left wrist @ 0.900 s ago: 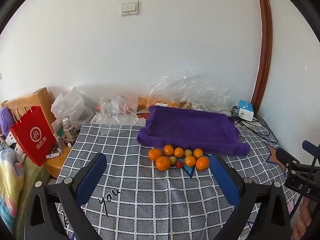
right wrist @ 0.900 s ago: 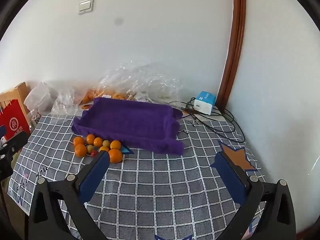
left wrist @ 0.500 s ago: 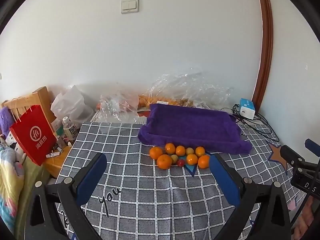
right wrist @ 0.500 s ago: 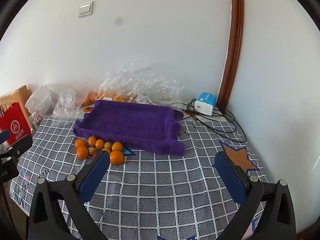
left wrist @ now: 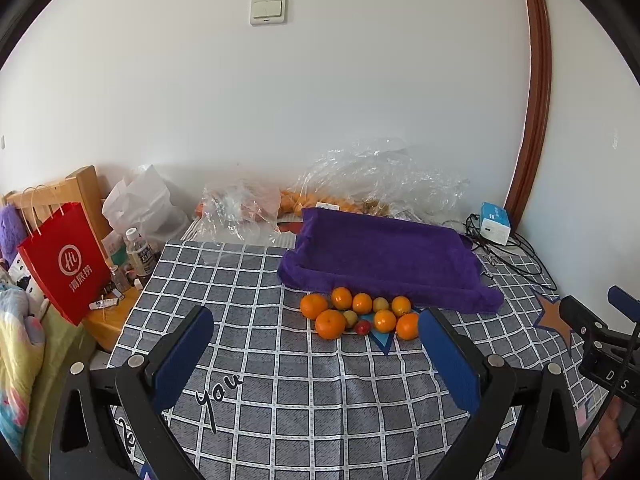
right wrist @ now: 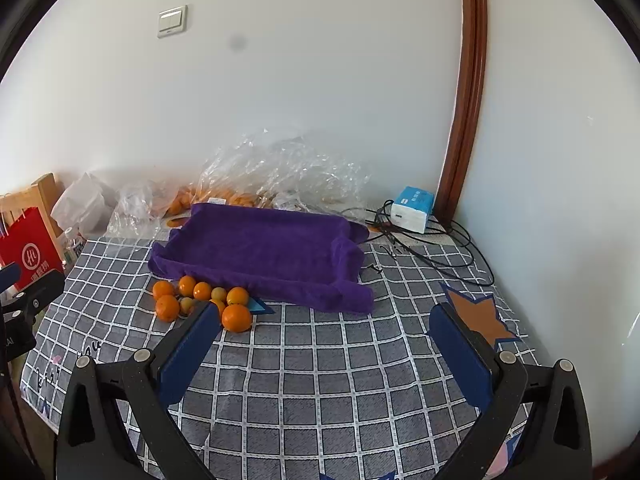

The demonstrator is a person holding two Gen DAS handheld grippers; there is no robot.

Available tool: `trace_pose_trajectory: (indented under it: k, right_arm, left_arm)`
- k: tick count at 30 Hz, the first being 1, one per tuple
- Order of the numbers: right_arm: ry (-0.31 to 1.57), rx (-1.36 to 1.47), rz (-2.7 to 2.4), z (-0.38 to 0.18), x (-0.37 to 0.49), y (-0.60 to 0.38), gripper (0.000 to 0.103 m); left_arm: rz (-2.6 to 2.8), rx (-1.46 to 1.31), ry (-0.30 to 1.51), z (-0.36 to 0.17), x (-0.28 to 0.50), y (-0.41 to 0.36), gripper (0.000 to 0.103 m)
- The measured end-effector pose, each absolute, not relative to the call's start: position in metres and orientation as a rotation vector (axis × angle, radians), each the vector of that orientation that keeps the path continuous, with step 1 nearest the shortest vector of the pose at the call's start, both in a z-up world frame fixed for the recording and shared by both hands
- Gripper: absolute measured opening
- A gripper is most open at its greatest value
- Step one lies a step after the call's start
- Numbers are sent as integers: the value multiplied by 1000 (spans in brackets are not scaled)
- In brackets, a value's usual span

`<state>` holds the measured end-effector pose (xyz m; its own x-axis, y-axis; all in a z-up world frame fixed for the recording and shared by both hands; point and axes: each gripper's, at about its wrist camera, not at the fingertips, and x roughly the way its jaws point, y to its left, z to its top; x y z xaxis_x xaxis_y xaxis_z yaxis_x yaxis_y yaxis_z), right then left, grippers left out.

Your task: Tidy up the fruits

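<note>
Checked tablecloth [left wrist: 320, 380] ahead of me, both tongs wide open and empty: fruit cluster [left wrist: 358, 314] lies at twelve o'clock of my left gripper [left wrist: 316, 356], nearer than my right gripper [right wrist: 320, 356].

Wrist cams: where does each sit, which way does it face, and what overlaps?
Left wrist: on the left gripper, looking forward and down at the fruit pile before the purple tray; own open fingers frame it, right gripper and a hand at right edge.
Right wrist: on the right gripper, facing the tray's right part and checked tablecloth; own open fingers show, left gripper at left edge.
Shared: fruit, tray, tablecloth, plastic bags, wall switch.
</note>
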<state>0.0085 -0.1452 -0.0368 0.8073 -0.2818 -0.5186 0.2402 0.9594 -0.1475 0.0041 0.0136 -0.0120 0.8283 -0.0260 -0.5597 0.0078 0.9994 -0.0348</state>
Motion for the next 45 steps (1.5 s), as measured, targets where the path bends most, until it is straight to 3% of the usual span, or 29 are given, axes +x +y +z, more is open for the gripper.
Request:
trace_pose_trajectory:
  k: [45]
  right_arm:
    - [572,-43,-296,-39,6,-150,103]
  left_arm:
    - [-32,-40,595,-11,2,17,103]
